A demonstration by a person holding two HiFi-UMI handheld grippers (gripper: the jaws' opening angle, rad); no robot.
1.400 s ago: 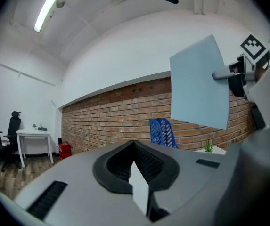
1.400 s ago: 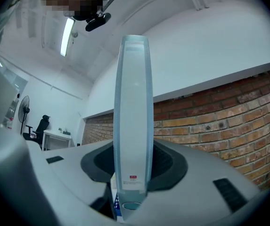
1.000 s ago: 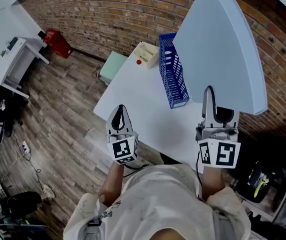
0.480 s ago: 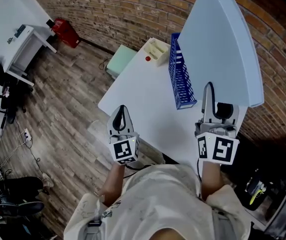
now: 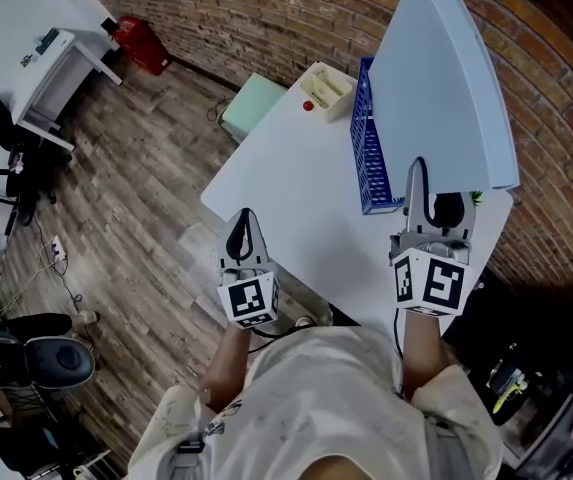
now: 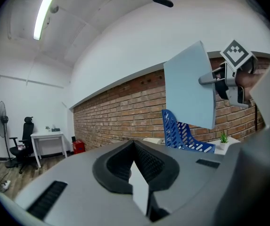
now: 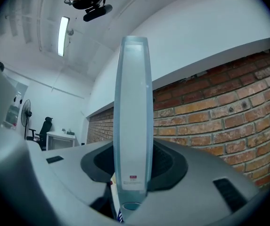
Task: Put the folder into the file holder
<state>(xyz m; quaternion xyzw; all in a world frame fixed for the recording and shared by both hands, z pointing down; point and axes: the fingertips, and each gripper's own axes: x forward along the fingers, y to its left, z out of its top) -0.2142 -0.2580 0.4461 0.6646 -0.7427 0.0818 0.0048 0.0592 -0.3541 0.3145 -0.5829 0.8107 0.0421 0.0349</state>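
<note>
A large pale blue folder (image 5: 446, 78) stands on edge in the air, with my right gripper (image 5: 422, 176) shut on its near bottom corner. In the right gripper view the folder's spine (image 7: 134, 117) rises straight up between the pads of the right gripper (image 7: 132, 173). The blue mesh file holder (image 5: 366, 158) stands on the white table (image 5: 286, 178), just left of the folder's lower edge and partly hidden behind it. My left gripper (image 5: 243, 220) hovers over the table's near left corner, shut and empty. The left gripper view shows the folder (image 6: 189, 91) hanging above the file holder (image 6: 179, 135).
A cream box (image 5: 323, 86) with a red item sits at the table's far end, a pale green cabinet (image 5: 251, 108) beside it. A small potted plant (image 6: 224, 138) stands near the brick wall. A white desk (image 5: 36, 58) and an office chair (image 5: 26, 358) stand at left.
My right gripper has sunk with the folder, whose lower edge now lies closer over the file holder. The left gripper has shifted only slightly.
</note>
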